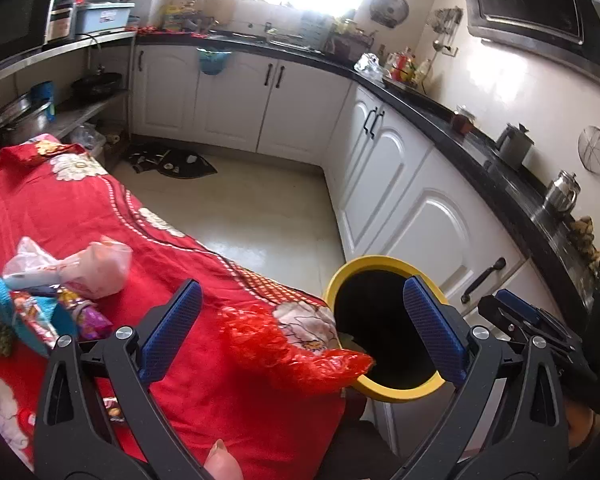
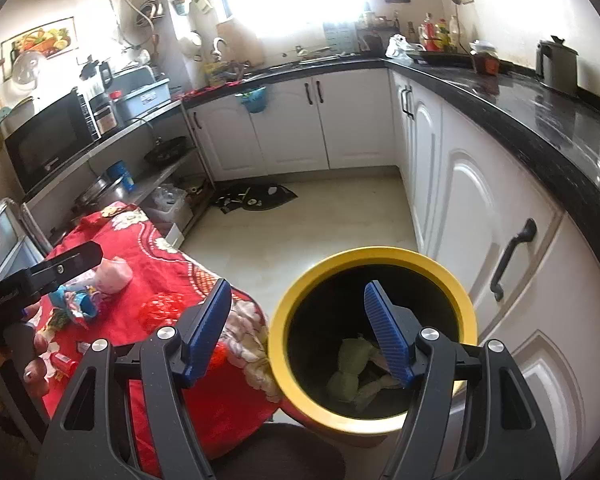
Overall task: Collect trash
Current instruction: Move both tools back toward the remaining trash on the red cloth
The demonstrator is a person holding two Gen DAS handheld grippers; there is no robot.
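While both tools gape empty, crumpled trash lies inside the yellow bin.

L gripper is wide open, nothing between the blue pads. Below it a red plastic bag lies on the red flowered cloth, its end touching the rim of the yellow bin. Wrappers at left.

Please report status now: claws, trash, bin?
Both claws, left and right, open, empty. Red bag hangs at yellow bin rim. Wrappers remain on the cloth.
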